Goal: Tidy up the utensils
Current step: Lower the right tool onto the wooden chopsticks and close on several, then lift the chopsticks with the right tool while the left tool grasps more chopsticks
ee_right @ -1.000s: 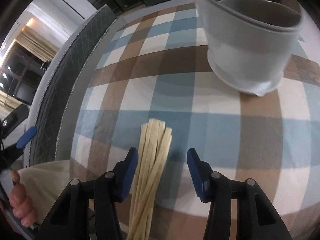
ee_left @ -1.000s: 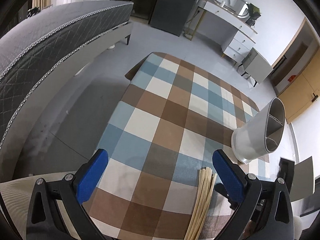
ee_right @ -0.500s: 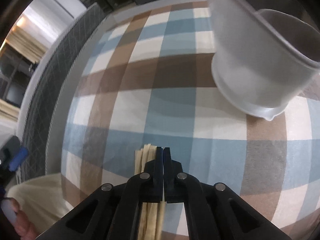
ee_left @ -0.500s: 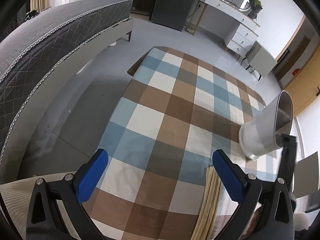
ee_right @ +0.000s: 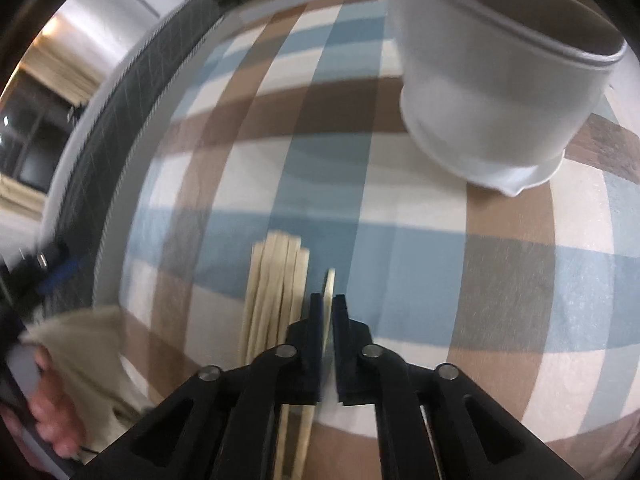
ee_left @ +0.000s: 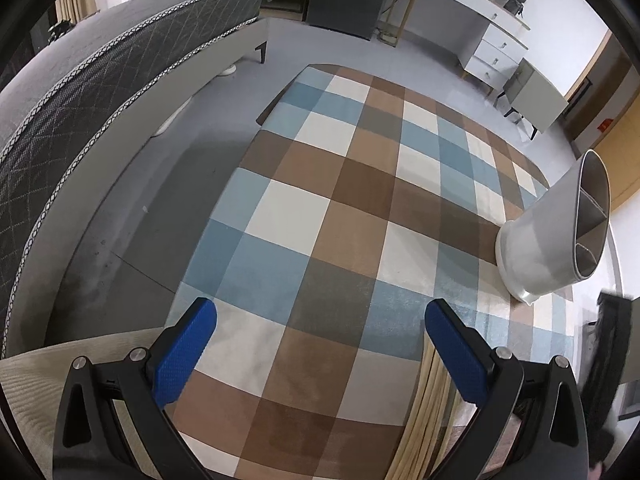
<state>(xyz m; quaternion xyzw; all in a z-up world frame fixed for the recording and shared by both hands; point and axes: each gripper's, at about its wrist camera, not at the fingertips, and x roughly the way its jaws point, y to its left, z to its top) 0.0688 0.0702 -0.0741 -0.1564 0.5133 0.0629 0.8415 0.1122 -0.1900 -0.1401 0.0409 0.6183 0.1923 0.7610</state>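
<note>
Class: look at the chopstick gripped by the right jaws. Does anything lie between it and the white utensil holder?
Nothing visible does. The right gripper grips one chopstick; only bare checked tablecloth separates it from the white utensil holder. The remaining chopsticks lie to its left.

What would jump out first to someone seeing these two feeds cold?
Probably the right gripper, jaws pinched on one pale chopstick just right of the bundle of chopsticks on the checked tablecloth. Next, the white utensil holder looming at upper right, its inner dividers visible from the left wrist view. The left gripper hangs open over bare cloth.
</note>
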